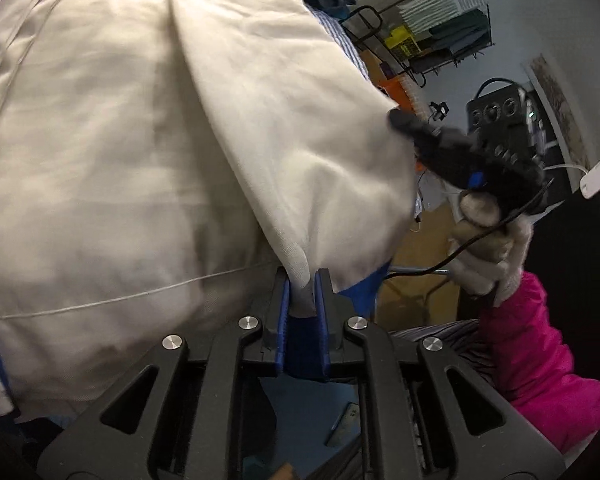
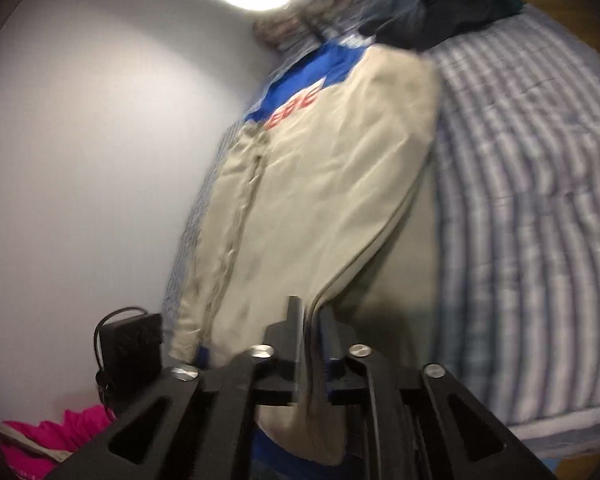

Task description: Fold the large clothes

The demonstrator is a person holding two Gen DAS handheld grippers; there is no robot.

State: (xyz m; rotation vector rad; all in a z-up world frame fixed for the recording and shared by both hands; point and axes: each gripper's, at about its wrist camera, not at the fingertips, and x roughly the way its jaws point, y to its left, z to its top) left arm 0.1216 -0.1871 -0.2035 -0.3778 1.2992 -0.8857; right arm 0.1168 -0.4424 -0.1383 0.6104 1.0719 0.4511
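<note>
Both tools pinch the beige jacket over the striped bed: left tool nearly closed on a fold, right tool narrowly parted on its blurred edge.

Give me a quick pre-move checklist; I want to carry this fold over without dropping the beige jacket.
1. Left gripper pinches the beige fabric jacket: ok, cloth sits between the blue pads.
2. Right gripper holds the jacket edge: cannot tell, the view is blurred.
3. Gloved hand with the right gripper clear of the cloth fold: ok.
4. Jacket body rests on the striped quilted bedspread: ok.
5. Dark clothes pile clear of the jacket: not ok, it overlaps the top corner.
</note>
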